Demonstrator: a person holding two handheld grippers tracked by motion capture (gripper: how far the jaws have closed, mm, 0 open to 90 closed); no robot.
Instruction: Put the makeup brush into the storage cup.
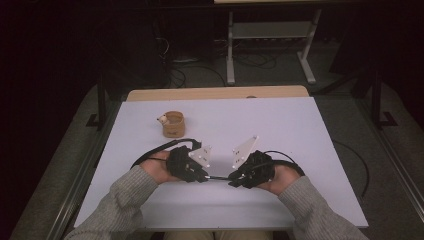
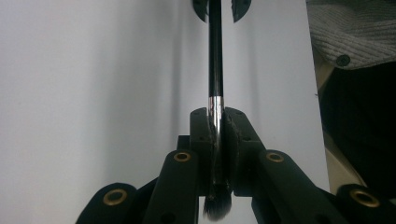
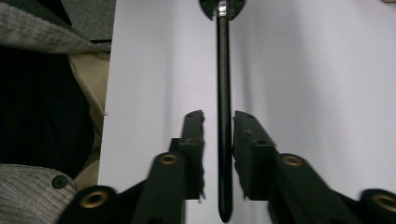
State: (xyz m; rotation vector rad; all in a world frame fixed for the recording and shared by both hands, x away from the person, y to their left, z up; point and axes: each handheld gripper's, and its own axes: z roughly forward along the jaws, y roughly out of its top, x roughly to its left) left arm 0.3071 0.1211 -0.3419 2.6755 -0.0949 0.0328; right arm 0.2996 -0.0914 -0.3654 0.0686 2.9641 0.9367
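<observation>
Bristles of a makeup brush (image 2: pixel 215 140) are showing nearest, dark and soft, just under the left gripper (image 2: pixel 215 116), whose fingers (image 2: pixel 201 140) are pinching the metal collar and the root of the tuft. From there the black handle is running straight out, above the white desk (image 1: pixel 300 130), between the two hands. The right gripper (image 3: pixel 219 119) is sitting around the far tip of the handle, but its fingers (image 3: pixel 247 140) are standing a little spread, with a thin gap on each side, so they are not pressing it. No earlier picture is needed to judge the brush: it is looking light, stiff and thin, and its glossy handle is probably slippery. I think the collar is the best place to hold, because squeezing the tuft could bend the hairs. A wooden cup (image 1: pixel 173 124) is waiting well apart, toward the far left.
</observation>
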